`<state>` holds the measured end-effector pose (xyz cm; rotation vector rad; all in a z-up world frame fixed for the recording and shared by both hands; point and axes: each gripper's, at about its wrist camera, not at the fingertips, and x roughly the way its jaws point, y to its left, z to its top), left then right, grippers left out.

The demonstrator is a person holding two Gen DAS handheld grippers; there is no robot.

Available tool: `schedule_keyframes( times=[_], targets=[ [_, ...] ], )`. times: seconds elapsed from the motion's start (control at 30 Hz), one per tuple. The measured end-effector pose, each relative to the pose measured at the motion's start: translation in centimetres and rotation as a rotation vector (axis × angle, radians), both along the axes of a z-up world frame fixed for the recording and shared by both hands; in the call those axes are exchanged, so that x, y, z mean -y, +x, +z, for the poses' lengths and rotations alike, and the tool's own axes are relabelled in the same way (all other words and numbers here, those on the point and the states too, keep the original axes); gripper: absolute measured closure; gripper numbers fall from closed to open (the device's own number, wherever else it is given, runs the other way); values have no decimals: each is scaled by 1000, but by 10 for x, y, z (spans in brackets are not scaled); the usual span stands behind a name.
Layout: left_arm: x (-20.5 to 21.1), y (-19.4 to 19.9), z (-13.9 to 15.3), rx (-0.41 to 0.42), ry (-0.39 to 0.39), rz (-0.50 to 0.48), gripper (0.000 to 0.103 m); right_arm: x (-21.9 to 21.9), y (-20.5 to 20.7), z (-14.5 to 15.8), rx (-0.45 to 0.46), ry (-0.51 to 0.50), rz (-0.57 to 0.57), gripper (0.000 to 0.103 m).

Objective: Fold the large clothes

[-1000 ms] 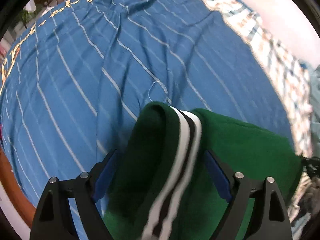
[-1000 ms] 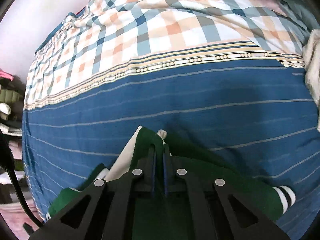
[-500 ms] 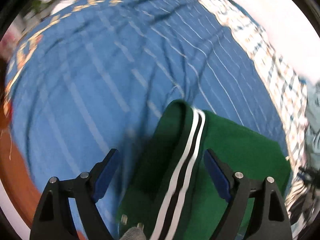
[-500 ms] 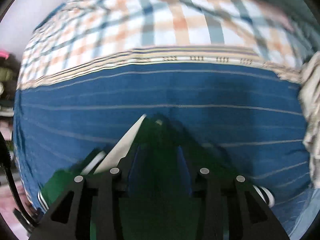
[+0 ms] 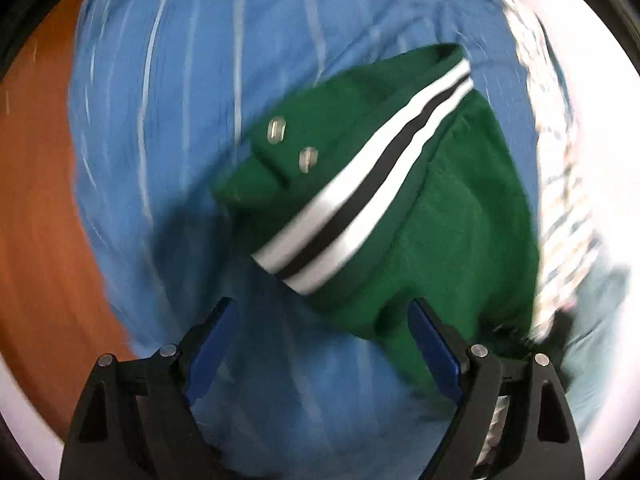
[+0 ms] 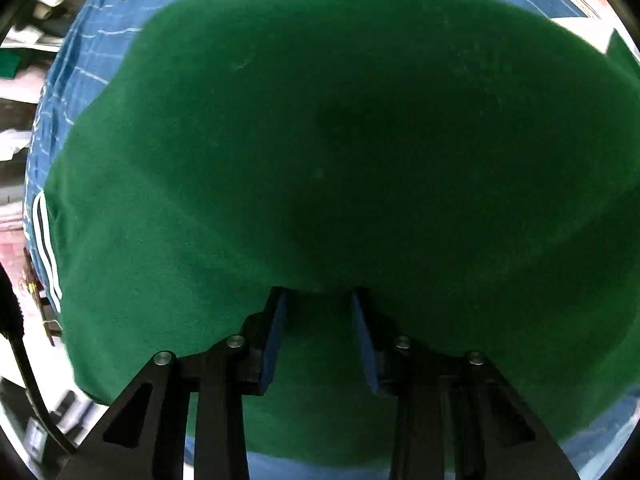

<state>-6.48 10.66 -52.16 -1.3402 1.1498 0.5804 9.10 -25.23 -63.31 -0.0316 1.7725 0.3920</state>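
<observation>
A green jacket (image 5: 460, 220) with a white-and-black striped band (image 5: 360, 192) and two metal snaps (image 5: 276, 132) lies folded on the blue striped bedsheet (image 5: 180, 80). My left gripper (image 5: 323, 306) hangs open just short of the jacket's near edge, with nothing between its fingers. In the right wrist view the green jacket (image 6: 320, 120) fills nearly the whole picture. My right gripper (image 6: 319, 294) points down close over it. Its jaws stand part open and are closing, with green cloth in the gap below them, and the pads do not press on it.
Orange-brown wooden floor (image 5: 36, 200) shows past the bed's left edge. A checked part of the bedding (image 5: 560, 200) lies to the right of the jacket. Cluttered shelves and a black cable (image 6: 24, 360) show at the left of the right wrist view.
My right gripper opened, let go of the green cloth and sank closer over the jacket. My left gripper drew back off the striped band and rolled, so the jacket now lies ahead of it.
</observation>
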Motion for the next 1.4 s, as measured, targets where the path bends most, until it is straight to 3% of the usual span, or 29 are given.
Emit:
schedule_keyframes(
  times=[0.1, 0.17, 0.2, 0.23, 0.37, 0.47, 0.53, 0.63, 0.73, 0.83, 0.87, 0.93, 1.07, 1.13, 1.23, 1.3, 1.4],
  targets=[
    [6, 0, -27, 96, -114, 129, 18, 15, -1, 9, -17, 46, 4, 66],
    [5, 0, -34, 162, -101, 211, 36, 33, -3, 8, -44, 59, -29, 66],
    [-1, 3, -32, 182, -69, 218, 52, 40, -5, 7, -54, 67, -38, 67],
    [-9, 8, -30, 192, -35, 205, 58, 48, -5, 6, -58, 68, -47, 67],
    [-29, 11, -32, 294, -26, 186, 59, 72, -10, 4, -62, 67, -66, 68],
    [-32, 3, -33, 367, -18, 107, 59, 83, -8, 3, -69, 79, -66, 68],
    [-33, -7, -38, 352, -26, 70, 54, 88, -6, 1, -74, 76, -66, 68],
    [-22, -13, -44, 398, -94, 138, 49, 99, -6, 3, -86, 79, -64, 68],
    [-6, 7, -68, 368, -137, 210, 44, 112, -6, 0, -91, 95, -77, 67],
    [-8, 37, -67, 355, -31, 223, 47, 127, -5, -1, -94, 113, -99, 67],
    [-10, 47, -61, 384, 1, 207, 47, 131, -5, -2, -95, 116, -106, 68],
    [-16, 64, -46, 467, 62, 160, 64, 136, -6, 0, -92, 113, -105, 68],
    [-34, 78, -16, 724, 67, -9, 66, 130, -18, 3, -82, 115, -87, 68],
    [-45, 77, -21, 676, 75, -62, 66, 130, -20, 4, -86, 120, -91, 68],
    [-62, 60, -65, 541, 8, 6, 66, 130, -24, 1, -98, 127, -99, 68],
    [-66, 48, -86, 568, -53, 74, 64, 135, -24, -2, -109, 135, -110, 68],
    [-64, 50, -81, 534, -47, 104, 60, 148, -26, -2, -114, 134, -127, 68]
  ],
)
